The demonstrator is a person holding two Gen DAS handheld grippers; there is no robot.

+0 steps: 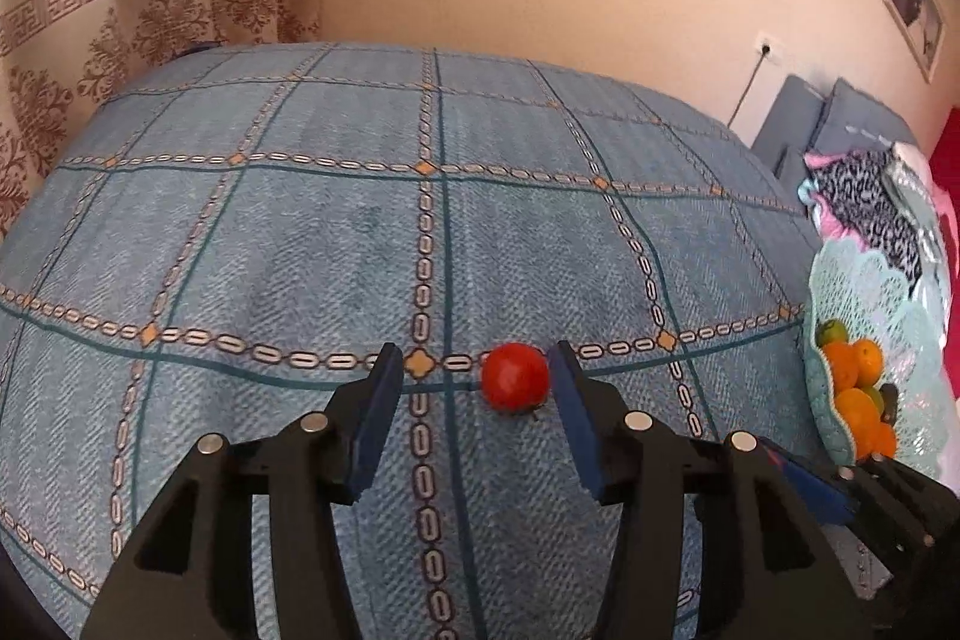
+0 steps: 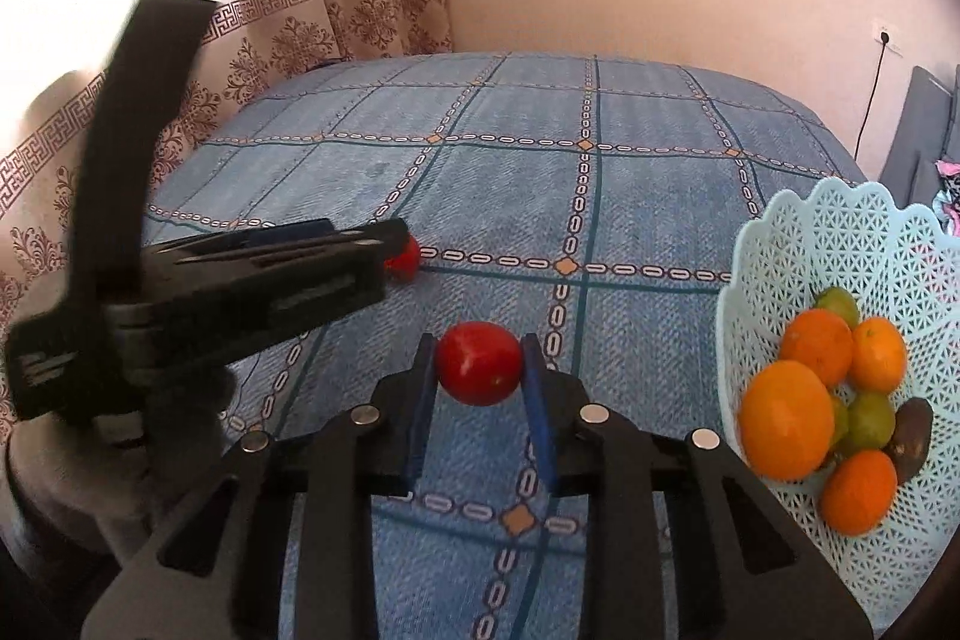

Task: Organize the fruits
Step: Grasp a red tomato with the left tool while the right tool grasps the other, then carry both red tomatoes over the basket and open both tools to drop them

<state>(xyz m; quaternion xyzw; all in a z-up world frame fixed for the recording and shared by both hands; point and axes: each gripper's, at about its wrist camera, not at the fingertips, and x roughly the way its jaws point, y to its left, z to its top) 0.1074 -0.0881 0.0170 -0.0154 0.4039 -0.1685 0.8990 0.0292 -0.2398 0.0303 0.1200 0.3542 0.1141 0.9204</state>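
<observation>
One tomato [image 2: 479, 363] is pinched between the fingers of the right gripper [image 2: 480, 370], ready for the basket [image 2: 840, 244] alongside, while the left gripper [image 1: 474, 376] is held spread around a second tomato [image 1: 515, 377] on the tablecloth [image 1: 300, 250].

The black two-finger left gripper with blue pads [image 1: 474, 370] is spread wide; the matching right gripper [image 2: 480, 361] clamps a red tomato [image 2: 479, 363].

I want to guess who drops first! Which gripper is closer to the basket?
Right. The right gripper, shut on a tomato, is just left of the basket. The left gripper sits farther left, by another tomato.
</observation>
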